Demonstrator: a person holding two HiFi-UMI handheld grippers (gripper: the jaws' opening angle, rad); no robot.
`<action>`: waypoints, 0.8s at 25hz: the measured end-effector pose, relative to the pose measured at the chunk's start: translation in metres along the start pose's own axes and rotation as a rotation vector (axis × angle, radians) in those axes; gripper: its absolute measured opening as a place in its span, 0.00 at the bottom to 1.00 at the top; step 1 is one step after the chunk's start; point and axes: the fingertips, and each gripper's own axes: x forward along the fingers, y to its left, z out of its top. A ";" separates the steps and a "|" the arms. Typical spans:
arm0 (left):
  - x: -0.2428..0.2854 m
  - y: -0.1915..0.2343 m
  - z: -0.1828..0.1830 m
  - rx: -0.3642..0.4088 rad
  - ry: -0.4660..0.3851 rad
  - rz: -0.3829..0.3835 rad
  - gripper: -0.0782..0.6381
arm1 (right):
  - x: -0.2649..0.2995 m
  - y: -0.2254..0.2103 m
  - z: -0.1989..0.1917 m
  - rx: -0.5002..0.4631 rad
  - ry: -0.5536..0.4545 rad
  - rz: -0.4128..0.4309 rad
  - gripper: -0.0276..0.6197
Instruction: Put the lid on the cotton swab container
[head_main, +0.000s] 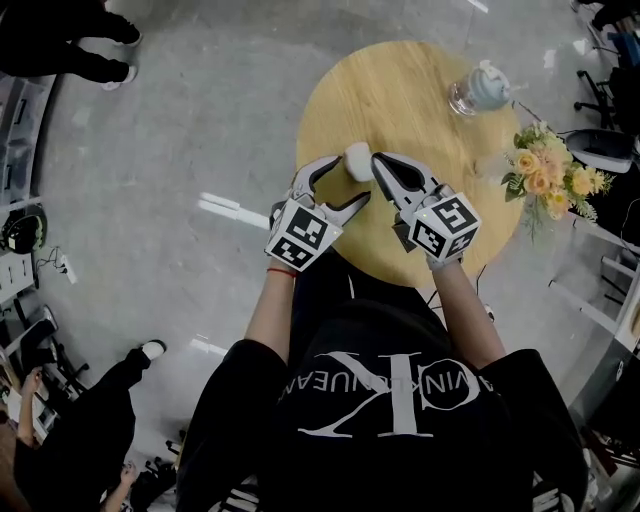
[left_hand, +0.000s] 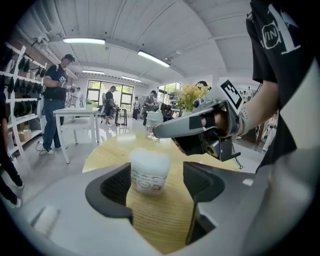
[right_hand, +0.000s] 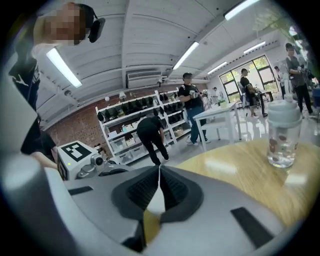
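Note:
A small white cotton swab container (head_main: 358, 160) with a frosted white lid on top stands on the round wooden table (head_main: 400, 90). In the left gripper view the container (left_hand: 149, 172) sits just ahead of my left gripper (left_hand: 161, 181), whose jaws stand wide apart and clear of it. From the head view my left gripper (head_main: 350, 180) is at the container's near left. My right gripper (head_main: 380, 165) is at its right side, jaws pressed together with nothing between them. The right gripper view shows the same shut jaws of my right gripper (right_hand: 159, 185).
A clear bottle (head_main: 478, 90) with a pale cap stands at the table's far side, also visible as the bottle (right_hand: 283, 135). A flower bouquet (head_main: 548, 172) is at the table's right edge. People stand around the room, with shelves and a white table (left_hand: 75, 114) behind.

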 end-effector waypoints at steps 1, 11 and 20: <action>-0.003 0.000 0.005 0.001 -0.013 0.005 0.57 | -0.003 -0.001 0.005 -0.001 -0.017 -0.005 0.07; -0.043 0.031 0.051 -0.005 -0.175 0.208 0.23 | -0.029 -0.006 0.044 -0.048 -0.155 -0.066 0.07; -0.075 0.048 0.087 -0.016 -0.262 0.342 0.13 | -0.051 -0.003 0.078 -0.115 -0.232 -0.087 0.07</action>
